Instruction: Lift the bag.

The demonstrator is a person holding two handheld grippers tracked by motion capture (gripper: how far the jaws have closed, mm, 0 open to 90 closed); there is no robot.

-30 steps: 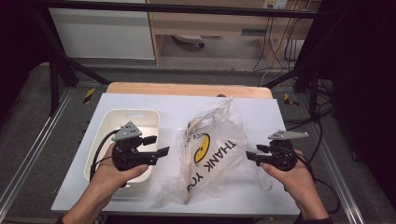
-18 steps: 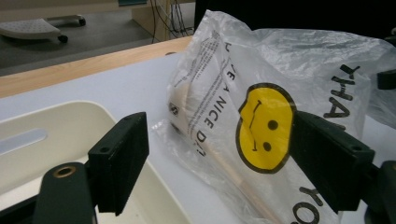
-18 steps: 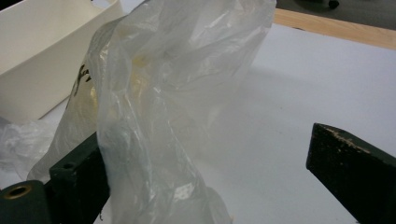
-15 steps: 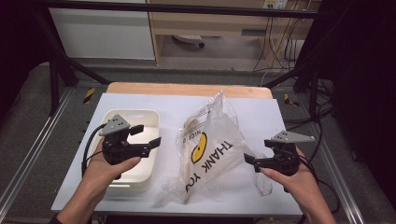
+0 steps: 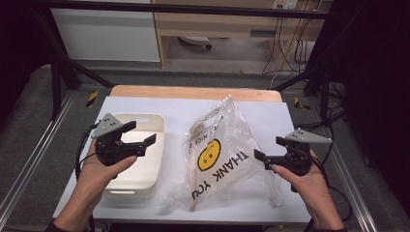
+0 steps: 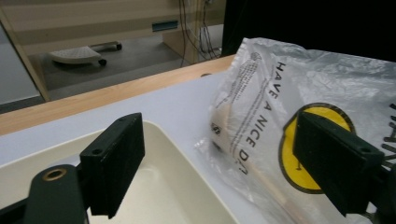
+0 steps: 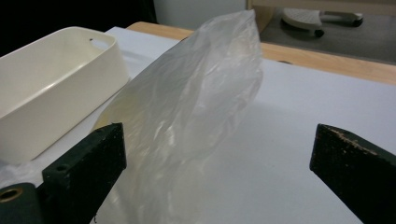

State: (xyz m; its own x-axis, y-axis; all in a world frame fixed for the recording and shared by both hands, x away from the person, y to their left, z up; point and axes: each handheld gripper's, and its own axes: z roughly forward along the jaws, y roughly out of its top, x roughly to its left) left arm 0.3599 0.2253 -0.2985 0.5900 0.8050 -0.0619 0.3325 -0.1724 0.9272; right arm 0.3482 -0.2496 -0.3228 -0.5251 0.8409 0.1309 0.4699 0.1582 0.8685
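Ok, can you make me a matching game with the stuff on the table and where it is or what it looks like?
Things:
1. tub
2. bag
3. left gripper
4. right gripper

Clues:
A. clear, with a yellow smiley face
B. open, above the tub
C. cream, nothing in it
D. open, at the bag's right edge

Pairs: 1-C, 2-A, 3-B, 4-D

Clear plastic bag (image 5: 225, 147) beside a cream bin (image 5: 140, 159) on the bench.
The crumpled bag, printed with a yellow smiley and "THANK YOU", lies peaked, something pale inside; the bin sits upright, empty.
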